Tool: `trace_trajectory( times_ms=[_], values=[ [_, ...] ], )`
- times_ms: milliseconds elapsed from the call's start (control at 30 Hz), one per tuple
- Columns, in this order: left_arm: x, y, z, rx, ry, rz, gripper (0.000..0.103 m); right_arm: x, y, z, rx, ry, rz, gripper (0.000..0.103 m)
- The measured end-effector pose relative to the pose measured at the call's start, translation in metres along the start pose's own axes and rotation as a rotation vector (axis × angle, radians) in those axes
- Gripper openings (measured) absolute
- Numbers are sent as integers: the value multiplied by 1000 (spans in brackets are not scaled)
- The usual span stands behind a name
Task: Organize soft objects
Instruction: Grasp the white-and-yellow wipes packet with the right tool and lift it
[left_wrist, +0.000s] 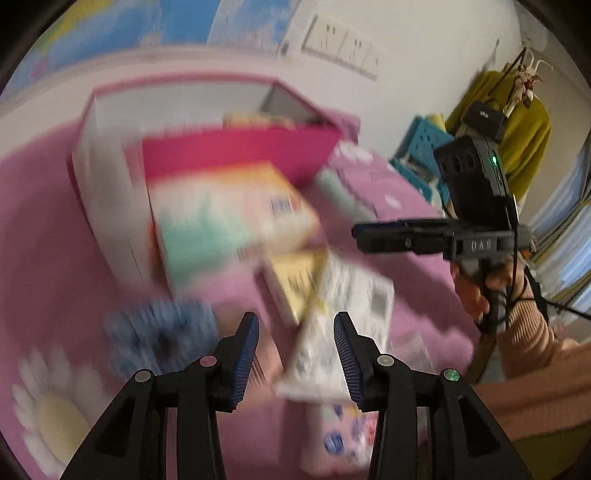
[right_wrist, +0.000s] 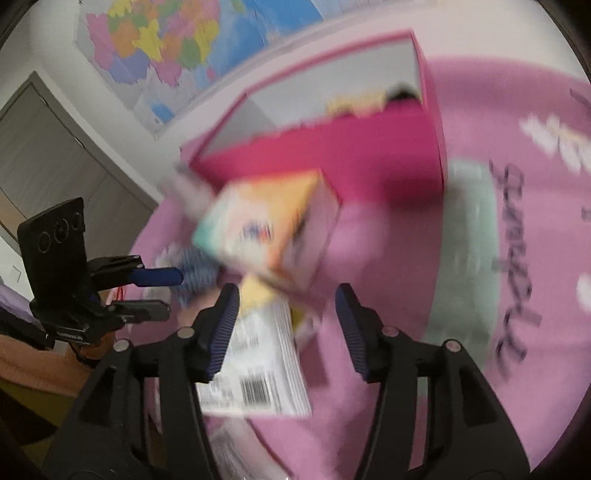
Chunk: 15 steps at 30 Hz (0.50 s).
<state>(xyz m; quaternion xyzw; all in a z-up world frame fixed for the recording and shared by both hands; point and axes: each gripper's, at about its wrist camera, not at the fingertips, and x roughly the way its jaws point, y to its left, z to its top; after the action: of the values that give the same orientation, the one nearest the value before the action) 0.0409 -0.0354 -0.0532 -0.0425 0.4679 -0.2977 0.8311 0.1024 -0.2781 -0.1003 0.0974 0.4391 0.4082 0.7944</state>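
Both views are motion-blurred. A pink open storage box (left_wrist: 236, 155) (right_wrist: 332, 147) stands on a pink bedspread. In front of it lie a pastel tissue pack (left_wrist: 225, 221) (right_wrist: 266, 225), a white printed pack with a barcode (left_wrist: 340, 325) (right_wrist: 258, 373), a yellow-faced pack (left_wrist: 295, 284) and a blue fuzzy item (left_wrist: 159, 336) (right_wrist: 195, 273). My left gripper (left_wrist: 295, 358) is open and empty above the white pack. My right gripper (right_wrist: 286, 336) is open and empty over the same pile; it also shows in the left wrist view (left_wrist: 373, 230).
A mint soft roll (left_wrist: 343, 195) (right_wrist: 469, 251) lies right of the box. A daisy cushion (left_wrist: 51, 410) sits at the near left. A small patterned pack (left_wrist: 343, 439) lies under my left gripper. A blue crate (left_wrist: 421, 147) and yellow garment (left_wrist: 517, 133) stand beyond the bed.
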Motion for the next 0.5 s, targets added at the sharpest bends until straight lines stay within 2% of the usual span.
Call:
trace_trajectory(
  times_ms=[33, 100, 233, 333, 367, 500],
  values=[
    [1, 0, -6, -13, 12, -6, 43, 1, -1, -4, 10, 9, 9, 58],
    [1, 3, -17, -52, 41, -65, 43, 3, -3, -14, 34, 28, 28, 59],
    [6, 3, -31, -75, 93, -76, 47, 6, -3, -23, 46, 39, 68, 59],
    [14, 4, -35, -98, 134, -98, 47, 11, 2, -26, 24, 58, 48, 58],
    [17, 4, -37, -104, 145, -110, 47, 12, 2, -27, 21, 60, 43, 44],
    [22, -1, -35, -105, 148, -139, 50, 5, 0, -28, 42, 16, 62, 33]
  ],
)
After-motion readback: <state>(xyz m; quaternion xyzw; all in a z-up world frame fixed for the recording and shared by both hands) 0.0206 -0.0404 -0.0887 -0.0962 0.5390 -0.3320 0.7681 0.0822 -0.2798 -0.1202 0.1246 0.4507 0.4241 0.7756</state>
